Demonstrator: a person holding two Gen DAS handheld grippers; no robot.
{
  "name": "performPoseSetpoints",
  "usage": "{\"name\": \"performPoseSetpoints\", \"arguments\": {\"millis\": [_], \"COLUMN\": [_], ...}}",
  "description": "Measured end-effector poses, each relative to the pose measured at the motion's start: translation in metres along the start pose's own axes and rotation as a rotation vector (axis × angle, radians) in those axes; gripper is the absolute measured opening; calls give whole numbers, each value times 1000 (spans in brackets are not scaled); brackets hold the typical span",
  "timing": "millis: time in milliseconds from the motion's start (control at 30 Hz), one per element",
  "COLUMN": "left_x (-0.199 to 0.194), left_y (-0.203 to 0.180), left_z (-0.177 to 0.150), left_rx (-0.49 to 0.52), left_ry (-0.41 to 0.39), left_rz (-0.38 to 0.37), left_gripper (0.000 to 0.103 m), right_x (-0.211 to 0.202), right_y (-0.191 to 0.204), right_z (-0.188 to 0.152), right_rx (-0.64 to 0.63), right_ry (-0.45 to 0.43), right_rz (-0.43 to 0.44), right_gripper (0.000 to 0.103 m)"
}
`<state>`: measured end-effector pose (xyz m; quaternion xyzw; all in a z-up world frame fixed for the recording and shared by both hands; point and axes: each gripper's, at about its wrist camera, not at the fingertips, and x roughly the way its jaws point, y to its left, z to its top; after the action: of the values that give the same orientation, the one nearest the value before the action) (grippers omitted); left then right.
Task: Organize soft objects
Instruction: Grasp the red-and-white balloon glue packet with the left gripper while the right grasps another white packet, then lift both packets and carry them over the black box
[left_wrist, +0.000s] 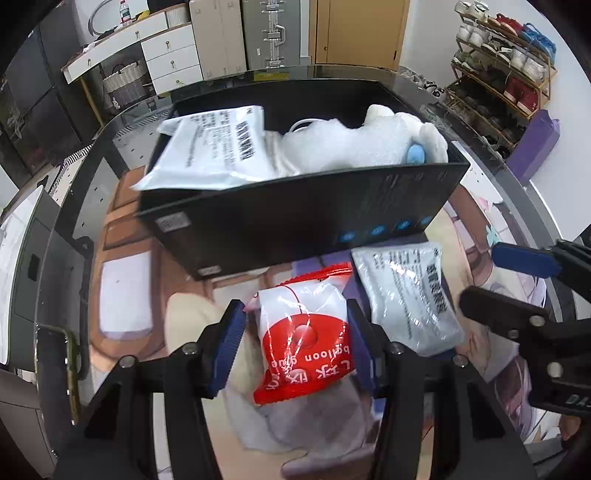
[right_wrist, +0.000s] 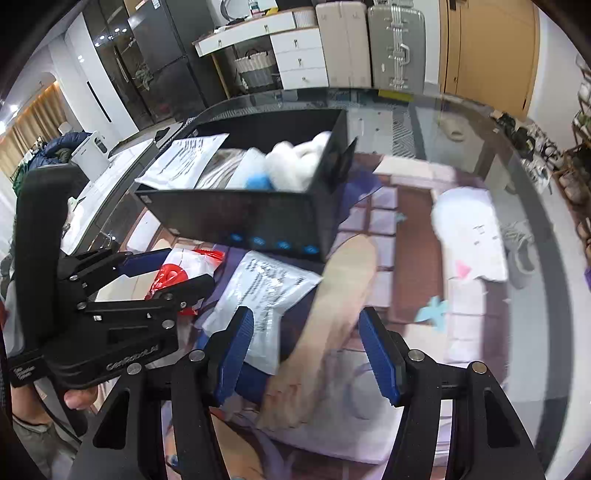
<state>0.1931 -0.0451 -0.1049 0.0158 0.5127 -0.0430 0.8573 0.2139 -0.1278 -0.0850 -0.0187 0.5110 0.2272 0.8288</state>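
A black box (left_wrist: 295, 206) stands on the table and holds a white packet (left_wrist: 214, 147) and a white plush toy (left_wrist: 369, 140). My left gripper (left_wrist: 297, 343) straddles a red-and-white balloon glue packet (left_wrist: 306, 332); the jaws sit close on both sides of it, contact unclear. A clear printed pouch (left_wrist: 406, 295) lies just right of it. My right gripper (right_wrist: 306, 354) is open and empty above the near corner of that pouch (right_wrist: 266, 291). The box (right_wrist: 251, 218) and the red packet (right_wrist: 173, 273) also show in the right wrist view.
The glass table carries a printed cartoon mat (right_wrist: 424, 229). A shoe rack (left_wrist: 509, 74) stands at the far right, white drawers (left_wrist: 170, 55) and a suitcase (left_wrist: 273, 33) at the back. The table edge (left_wrist: 59, 229) curves on the left.
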Motion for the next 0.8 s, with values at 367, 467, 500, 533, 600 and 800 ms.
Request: {"name": "performPoseSetpoints", "arguments": {"millis": [367,467,500,533,600,800], "left_x": [-4,-7,-8,-8,-9,-12], "left_y": [32,41,45,47,52,53], "left_z": [-15,-18,-20,-21,-23,-26], "left_rx": [-10,-27,-33,-37,-45,-45], "left_ry": [8,7,7,8,9,6], "left_rz": [42,31,39,39,28,30], "left_gripper": [54,54,54,54,54,54], "right_x": [29,37,40,43,48,56], "right_y": [26,33,38,42,48,63], "right_z": [9,11,12,13,16,17], "right_rx": [14,12,7,2,1,-49], "right_ry": [21,37,34,33,28,34], "right_rz": [-26,-50,-68,-83,-106,-158], "right_gripper": [81,82,83,83,83,83]}}
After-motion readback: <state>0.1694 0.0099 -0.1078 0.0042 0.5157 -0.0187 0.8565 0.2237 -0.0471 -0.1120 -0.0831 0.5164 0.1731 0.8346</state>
